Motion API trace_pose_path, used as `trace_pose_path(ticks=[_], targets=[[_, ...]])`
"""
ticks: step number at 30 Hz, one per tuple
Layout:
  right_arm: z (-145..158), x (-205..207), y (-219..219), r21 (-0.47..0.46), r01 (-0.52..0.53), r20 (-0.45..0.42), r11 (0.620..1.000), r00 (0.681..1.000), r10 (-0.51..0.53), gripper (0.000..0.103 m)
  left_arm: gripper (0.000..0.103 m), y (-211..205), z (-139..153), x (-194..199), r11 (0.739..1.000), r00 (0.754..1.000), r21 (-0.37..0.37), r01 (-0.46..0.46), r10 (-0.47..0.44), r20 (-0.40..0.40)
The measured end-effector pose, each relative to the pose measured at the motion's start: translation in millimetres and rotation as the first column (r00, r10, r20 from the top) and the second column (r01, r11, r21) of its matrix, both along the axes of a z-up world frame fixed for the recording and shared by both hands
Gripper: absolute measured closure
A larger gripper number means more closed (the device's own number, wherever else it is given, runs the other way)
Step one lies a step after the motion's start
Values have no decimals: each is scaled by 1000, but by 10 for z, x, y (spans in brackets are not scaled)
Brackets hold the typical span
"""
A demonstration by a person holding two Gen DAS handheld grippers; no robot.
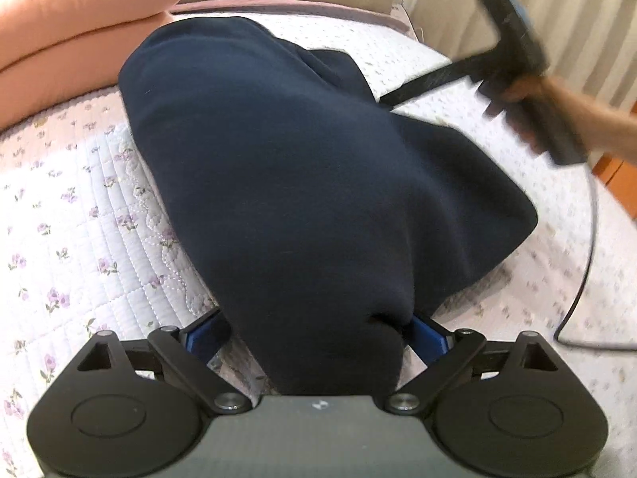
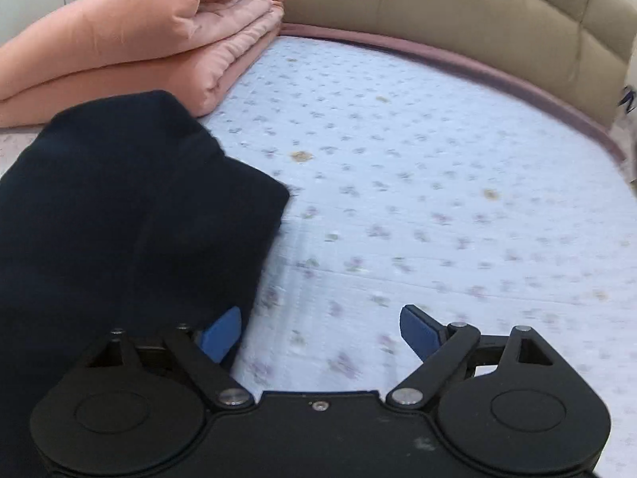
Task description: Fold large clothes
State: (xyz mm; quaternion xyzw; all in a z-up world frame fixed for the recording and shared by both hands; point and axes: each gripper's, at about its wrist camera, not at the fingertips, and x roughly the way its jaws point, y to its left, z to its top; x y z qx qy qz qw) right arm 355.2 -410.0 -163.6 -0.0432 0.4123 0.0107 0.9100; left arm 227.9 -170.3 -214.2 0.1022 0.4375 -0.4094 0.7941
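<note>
A dark navy garment (image 1: 278, 167) lies folded in a long bundle on the floral bedspread (image 1: 79, 219). Its near end drapes over my left gripper (image 1: 318, 334), whose blue fingers (image 1: 205, 336) stand wide apart on either side of the cloth without pinching it. In the right wrist view the same garment (image 2: 119, 207) fills the left side. My right gripper (image 2: 320, 332) is open over bare bedspread (image 2: 398, 199), its left finger (image 2: 223, 332) at the garment's edge and nothing between the fingers. In the left wrist view a hand (image 1: 533, 87) holds that gripper, blurred, at the upper right.
A folded orange quilt (image 2: 139, 40) lies at the far left beside the garment. A beige padded headboard (image 2: 438, 8) runs along the back. A black cable (image 1: 589, 239) curves over the bed's right side. Open bedspread stretches to the right of the garment.
</note>
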Motion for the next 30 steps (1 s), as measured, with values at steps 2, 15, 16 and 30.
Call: trace_pose_path(ticks=[2, 15, 16, 30], targets=[[220, -219, 66, 136, -36, 68, 990, 997, 27, 0, 7, -56, -25, -44, 1000, 1000, 27, 5, -6, 30], [-231, -610, 263, 217, -70, -85, 974, 992, 90, 0, 8, 53, -19, 30, 998, 999, 18, -53, 53, -1], [-117, -626, 368, 156, -58, -92, 986, 993, 73, 0, 8, 34, -23, 26, 998, 999, 24, -54, 54, 3], [-118, -986, 935, -67, -213, -127, 975, 971, 203, 0, 6, 42, -23, -37, 997, 997, 13, -71, 70, 18]])
